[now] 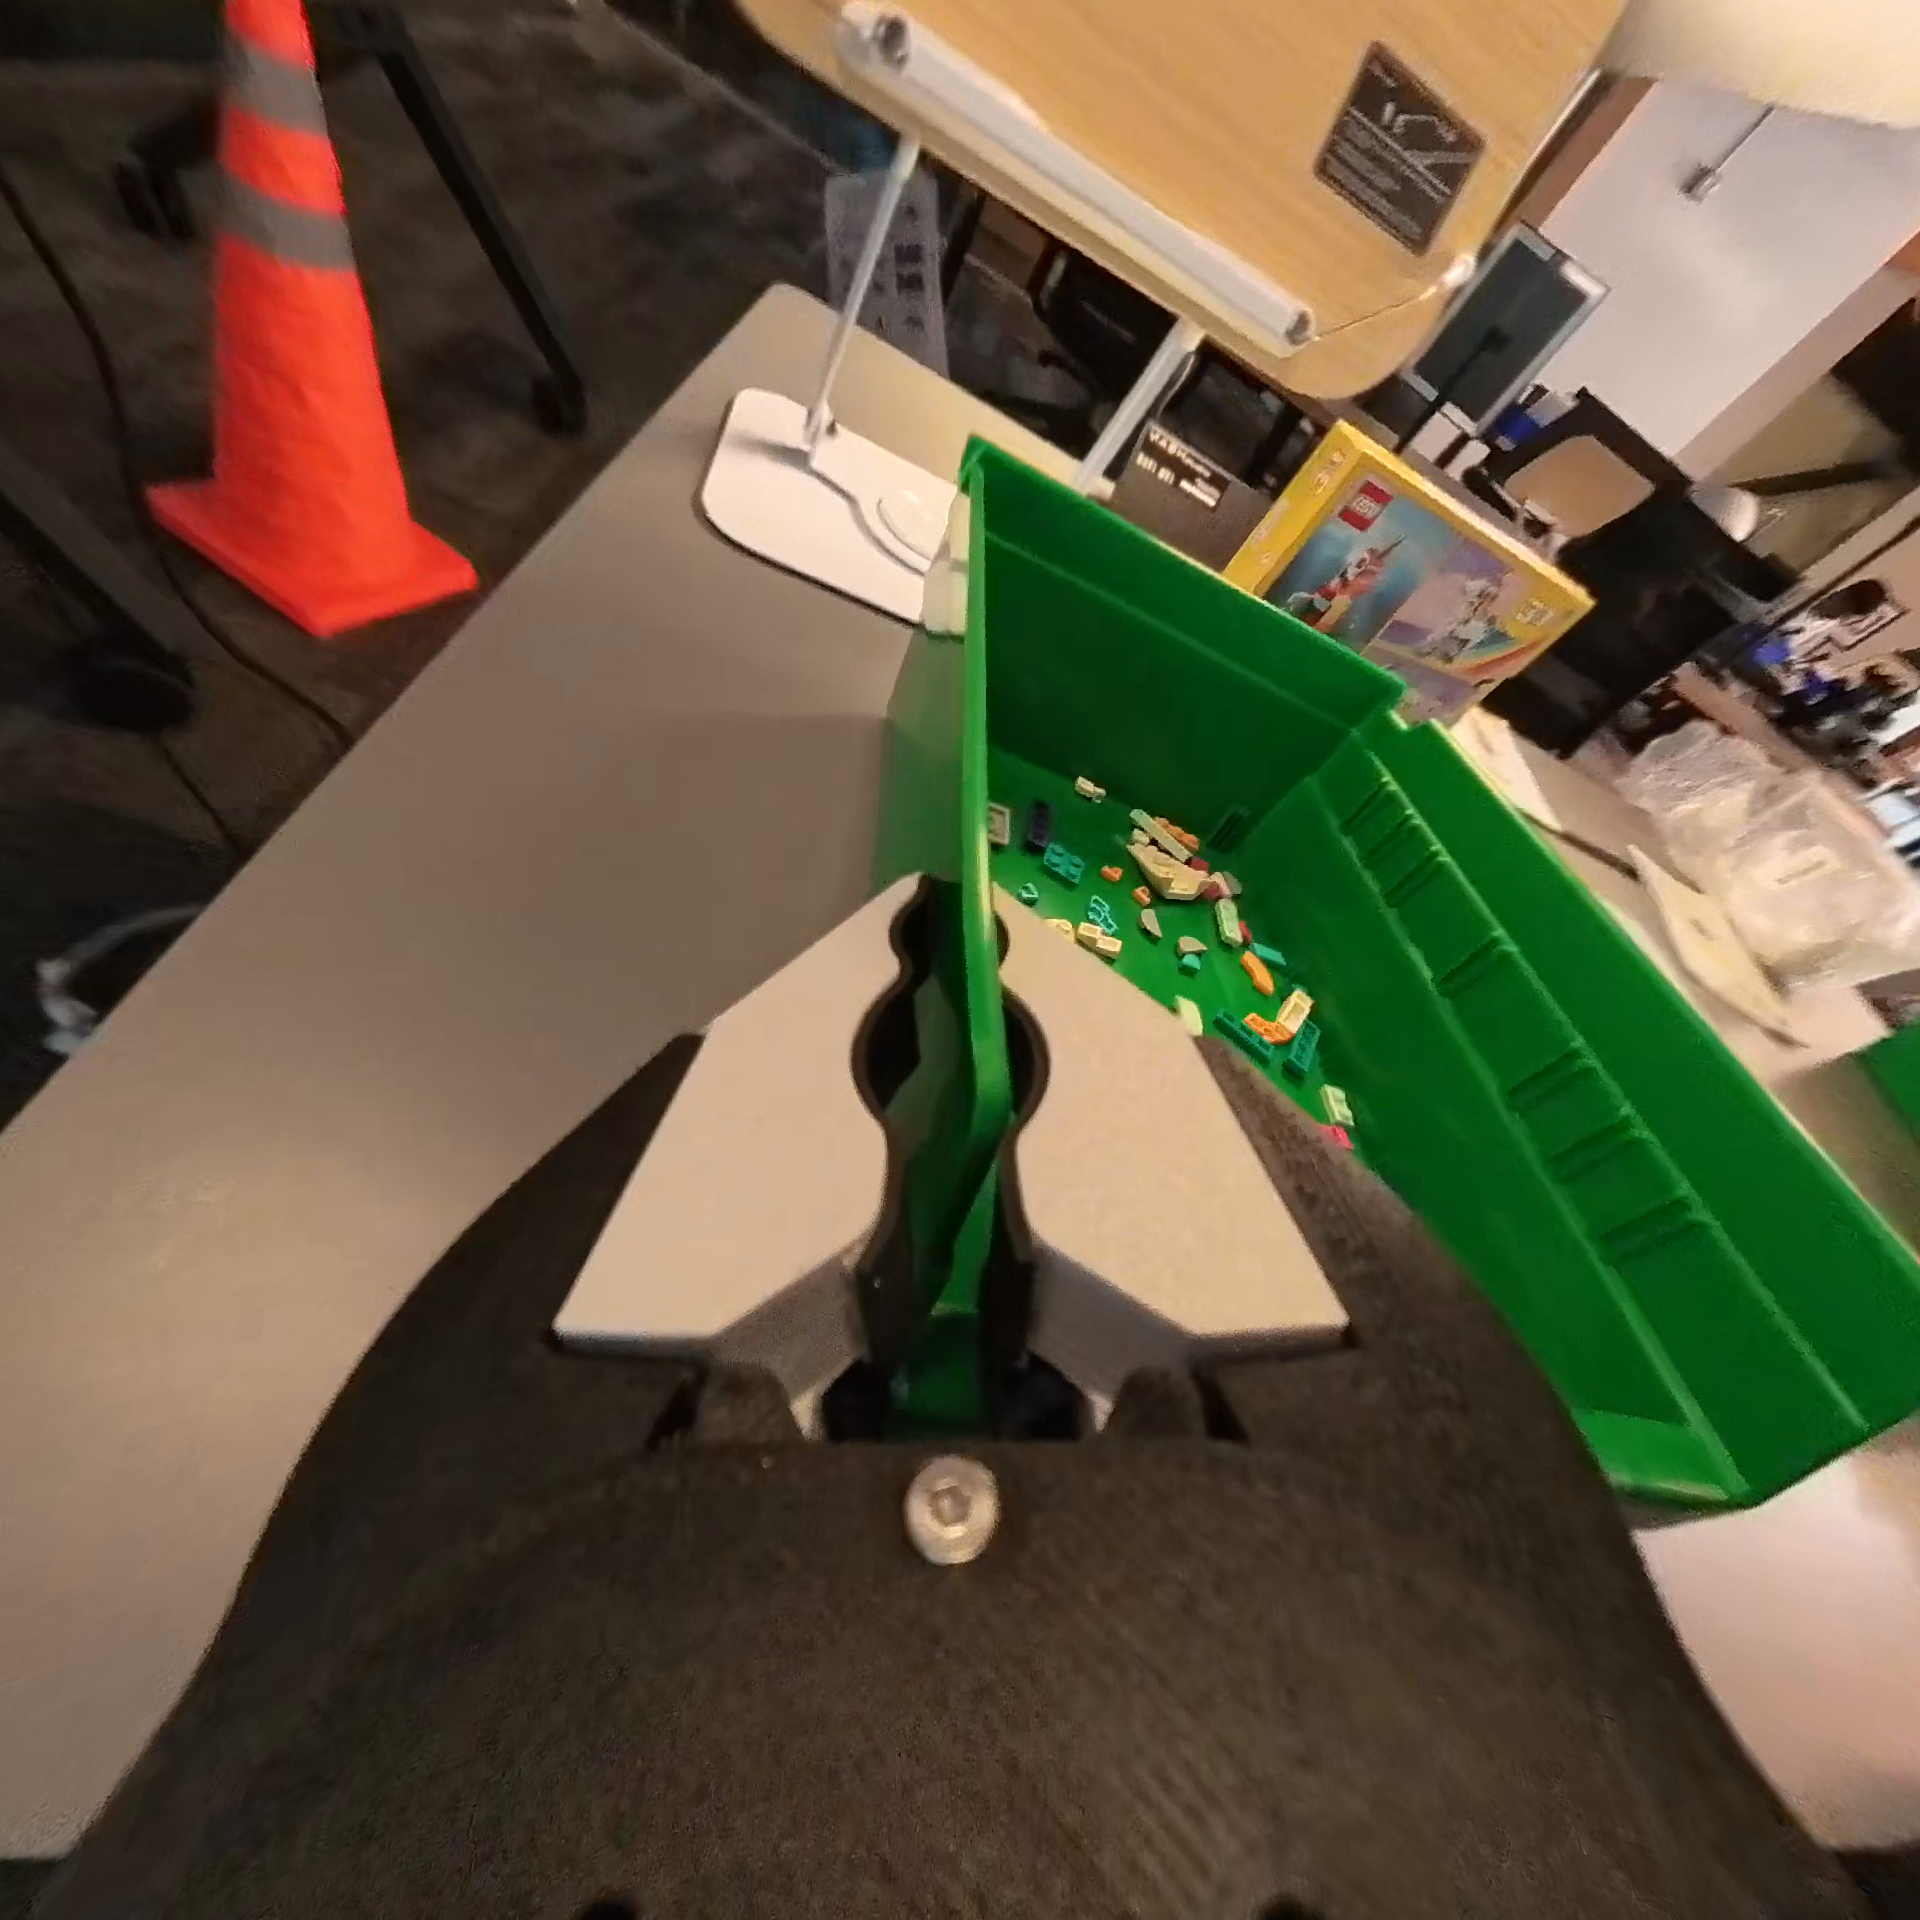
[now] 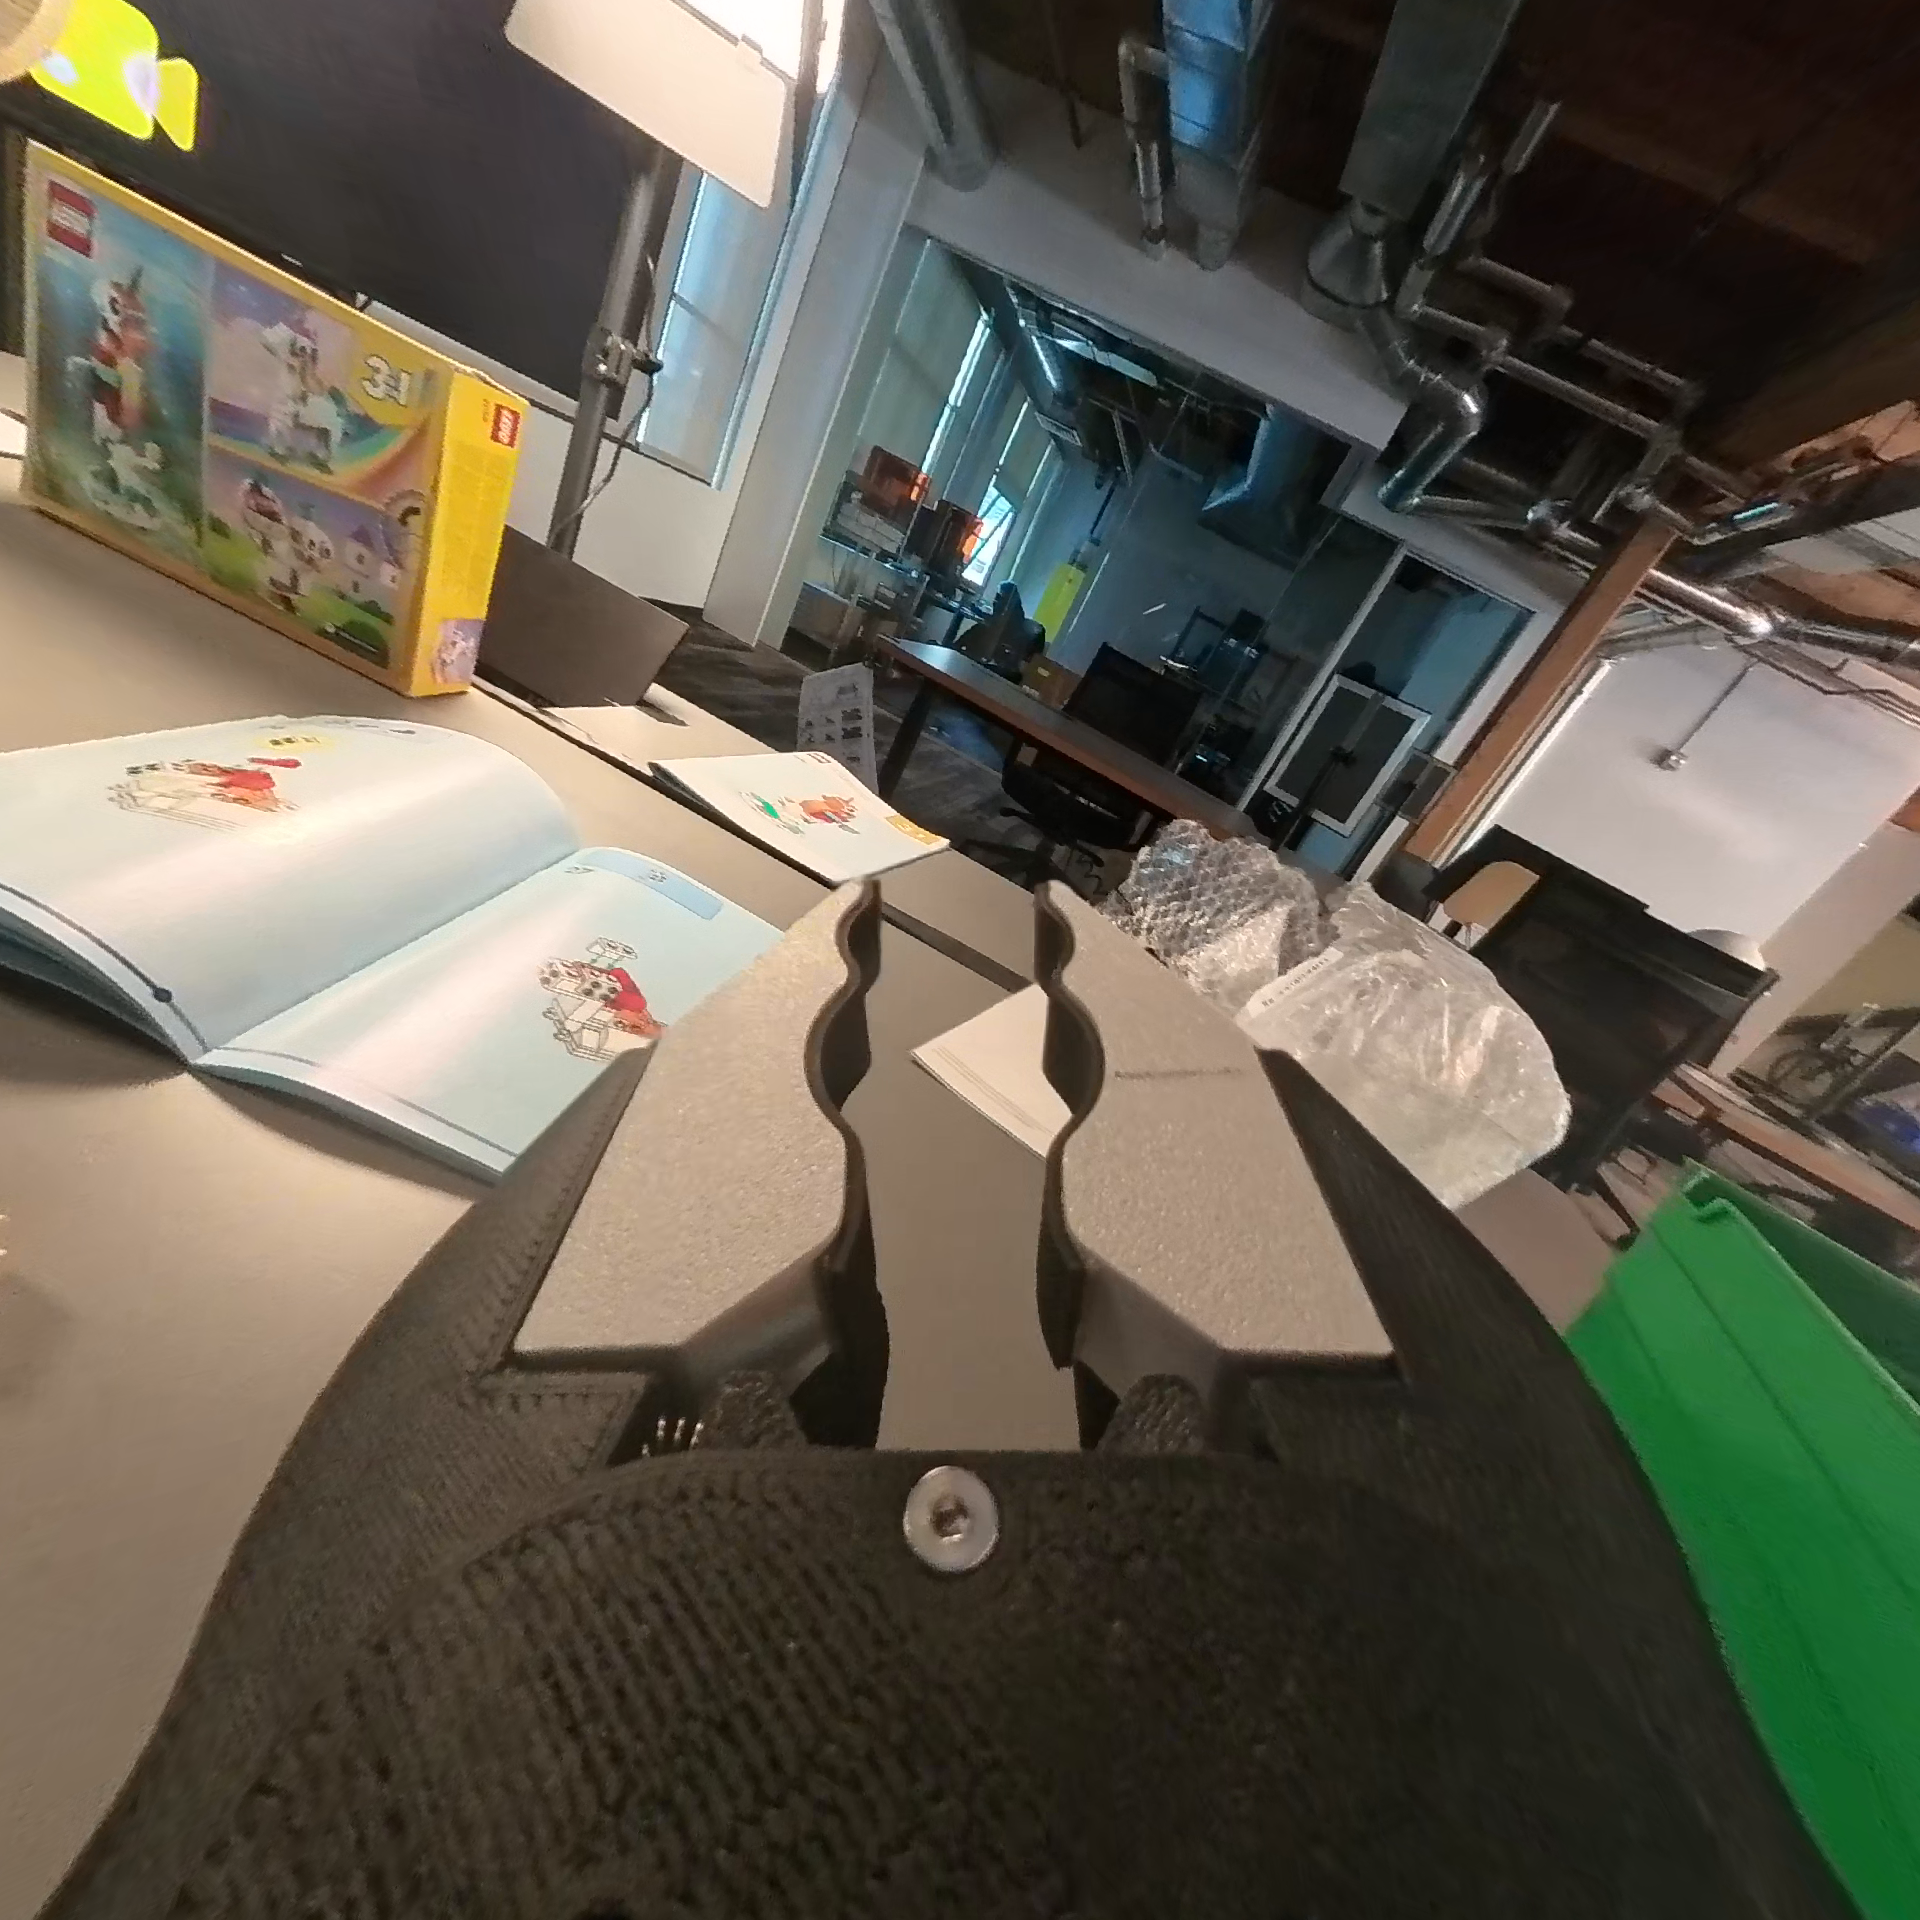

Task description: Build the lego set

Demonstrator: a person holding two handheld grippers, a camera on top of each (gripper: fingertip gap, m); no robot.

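My left gripper point(image 1: 961, 904) is shut on the side wall of a green plastic bin point(image 1: 1455, 997). The bin is tilted, and several small loose lego pieces point(image 1: 1174, 883) in tan, teal and orange lie on its floor. My right gripper point(image 2: 956, 904) is open and empty above the grey table point(image 2: 208, 1299). An open instruction booklet point(image 2: 343, 914) with pale blue pages lies to its left. A corner of the green bin also shows in the right wrist view point(image 2: 1766, 1403) at the lower right. The yellow lego box stands on the table in both views point(image 1: 1423, 582) point(image 2: 260, 436).
A second booklet point(image 2: 800, 816) and a white sheet point(image 2: 997, 1060) lie ahead of the right gripper, with bubble wrap point(image 2: 1382, 1029) to the right. A white lamp base point(image 1: 821, 488) stands beyond the bin. An orange cone point(image 1: 291, 343) stands on the floor past the table's left edge. Spacing between my two grippers at the tips: around 70 cm.
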